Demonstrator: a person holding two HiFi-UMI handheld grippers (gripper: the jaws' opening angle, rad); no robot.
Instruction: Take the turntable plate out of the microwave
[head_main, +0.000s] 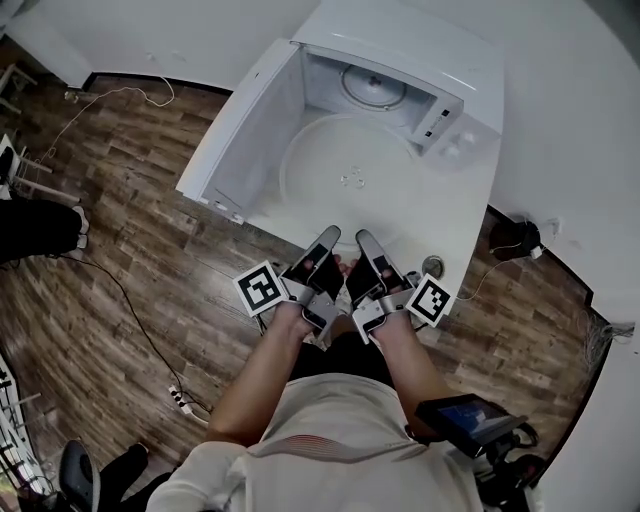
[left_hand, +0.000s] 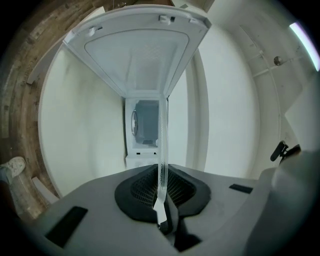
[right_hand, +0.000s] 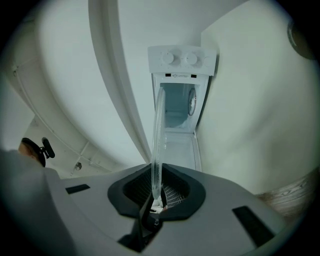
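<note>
Past the lift-out step, by the look of it. Holding plate (head_main: 345, 172) level in front of microwave (head_main: 420, 45), wholly clear of cavity (head_main: 378, 88), with door (head_main: 245, 135) swung open at left. Pinching the near rim with left gripper (head_main: 326, 240) and right gripper (head_main: 364, 242), side by side and close together. Seen edge-on in both gripper views, clear glass between the pads, with jaws nearly together and pressed on it. No support under the far rim, pointing back toward the cavity.

Next, probably: find a flat spot and set plate down, perhaps on table (head_main: 468, 205) at near right of microwave. Calls for keeping both pinches firm and matched in height, to stop the glass twisting or drooping. Then lowering gently and flat, and letting go only once plate rests fully. Worth guarding against: slick glass sliding out of so narrow a hold, and clipping door on the way.
</note>
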